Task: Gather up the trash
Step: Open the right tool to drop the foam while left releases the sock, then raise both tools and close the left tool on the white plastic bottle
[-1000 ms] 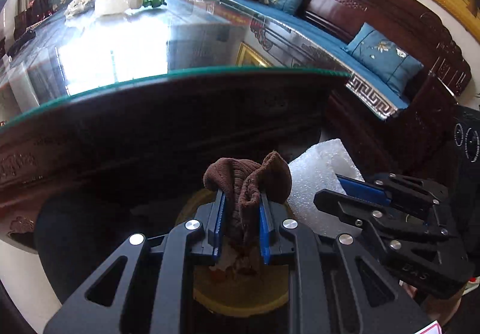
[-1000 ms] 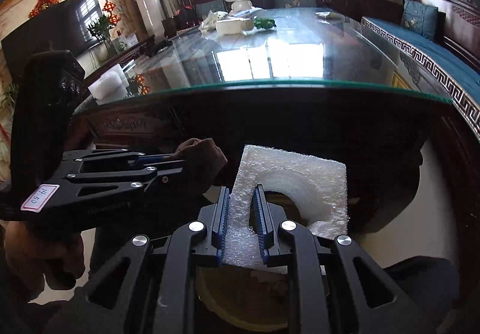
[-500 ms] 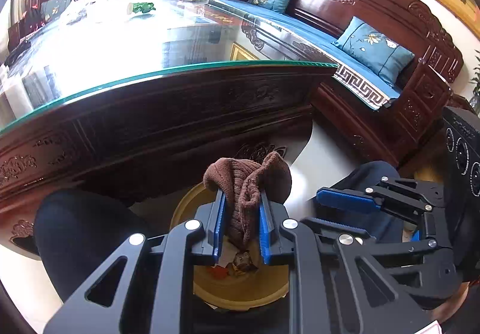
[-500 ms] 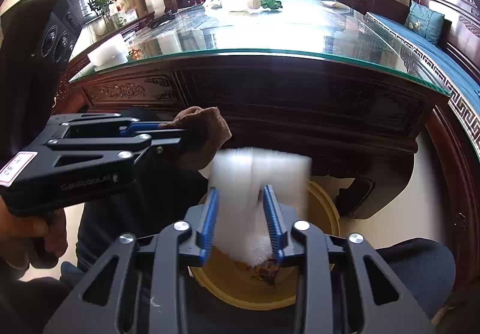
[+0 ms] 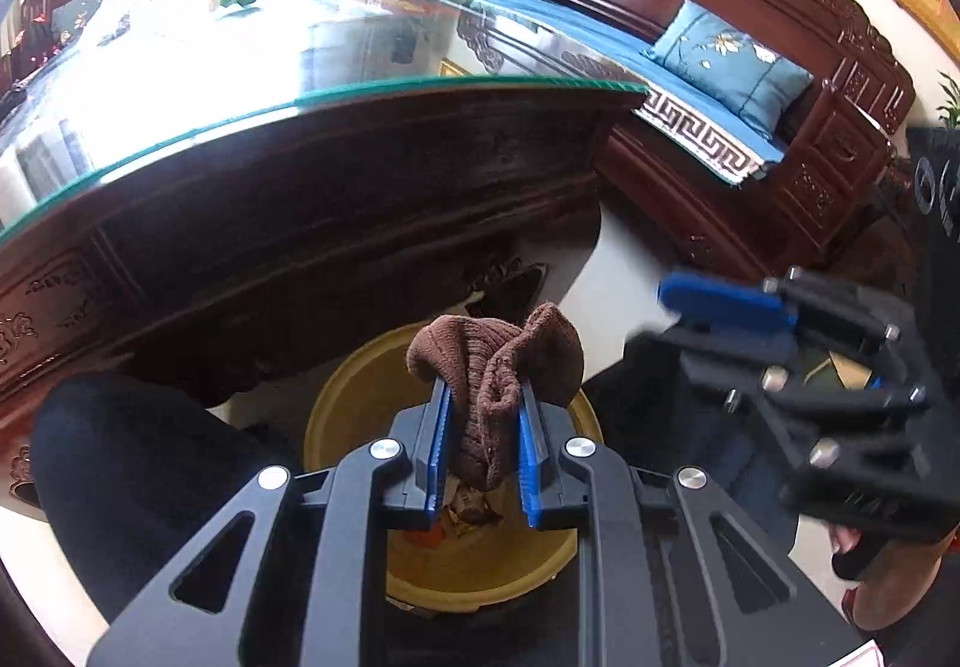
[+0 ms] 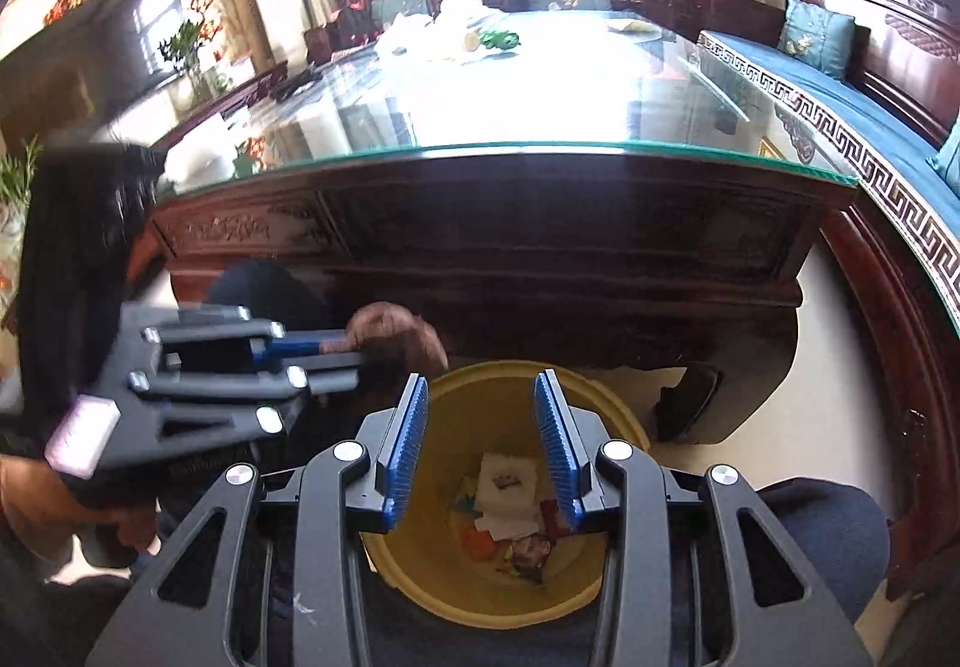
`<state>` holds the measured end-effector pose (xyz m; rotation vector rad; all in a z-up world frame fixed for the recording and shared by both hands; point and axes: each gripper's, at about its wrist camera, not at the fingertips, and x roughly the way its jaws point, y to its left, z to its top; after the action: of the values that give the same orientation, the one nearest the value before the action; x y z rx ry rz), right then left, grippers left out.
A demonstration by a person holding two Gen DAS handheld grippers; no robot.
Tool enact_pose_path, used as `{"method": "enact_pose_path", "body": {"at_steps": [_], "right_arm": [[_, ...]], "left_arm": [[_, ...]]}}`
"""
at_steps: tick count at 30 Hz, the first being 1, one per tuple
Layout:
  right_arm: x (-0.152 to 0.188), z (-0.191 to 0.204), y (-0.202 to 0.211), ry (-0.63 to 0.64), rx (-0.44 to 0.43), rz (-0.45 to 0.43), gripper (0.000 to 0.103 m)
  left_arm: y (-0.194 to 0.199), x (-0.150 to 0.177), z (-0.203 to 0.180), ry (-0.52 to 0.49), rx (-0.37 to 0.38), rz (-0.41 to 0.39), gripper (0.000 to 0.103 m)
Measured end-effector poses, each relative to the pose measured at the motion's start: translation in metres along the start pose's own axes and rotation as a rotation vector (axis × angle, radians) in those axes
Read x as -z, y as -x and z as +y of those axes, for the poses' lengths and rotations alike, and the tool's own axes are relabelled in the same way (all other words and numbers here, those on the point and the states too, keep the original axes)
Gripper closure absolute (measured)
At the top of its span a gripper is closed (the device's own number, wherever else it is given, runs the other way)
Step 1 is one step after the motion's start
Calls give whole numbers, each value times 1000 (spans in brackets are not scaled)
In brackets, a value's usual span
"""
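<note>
My left gripper point(image 5: 480, 409) is shut on a crumpled brown cloth point(image 5: 498, 361) and holds it above a yellow trash bin point(image 5: 348, 409) on the floor. My right gripper point(image 6: 483, 421) is open and empty over the same bin point(image 6: 624, 421). A white foam piece point(image 6: 507, 484) lies inside the bin among wrappers. The left gripper with the brown cloth point(image 6: 396, 328) shows at the left of the right wrist view. The right gripper point(image 5: 726, 301) shows blurred at the right of the left wrist view.
A dark carved wooden table with a glass top point(image 6: 510, 151) stands just beyond the bin, with green and white items point(image 6: 498, 40) at its far end. A wooden sofa with blue cushions point(image 5: 726, 61) runs along the right. My knees flank the bin.
My right gripper opened and the white foam piece dropped into the bin. My left gripper kept its hold on the brown cloth above the bin. The right gripper has shifted right and away.
</note>
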<state>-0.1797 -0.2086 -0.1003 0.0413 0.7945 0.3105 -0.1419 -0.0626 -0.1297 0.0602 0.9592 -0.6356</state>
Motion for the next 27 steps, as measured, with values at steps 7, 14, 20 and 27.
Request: {"method": "enact_pose_path", "body": {"at_steps": [7, 14, 20, 27], "right_arm": [[-12, -12, 11, -7, 16, -49, 58], [-18, -18, 17, -11, 21, -67, 57], [-20, -17, 17, -11, 15, -72, 57], [-23, -13, 18, -2, 5, -82, 57]], "left_arm": [[-18, 6, -14, -31, 47, 62, 78], [-23, 11, -25, -68, 82, 93, 66], [-19, 12, -33, -102, 98, 90, 47], [-11, 6, -30, -80, 87, 55, 47]]}}
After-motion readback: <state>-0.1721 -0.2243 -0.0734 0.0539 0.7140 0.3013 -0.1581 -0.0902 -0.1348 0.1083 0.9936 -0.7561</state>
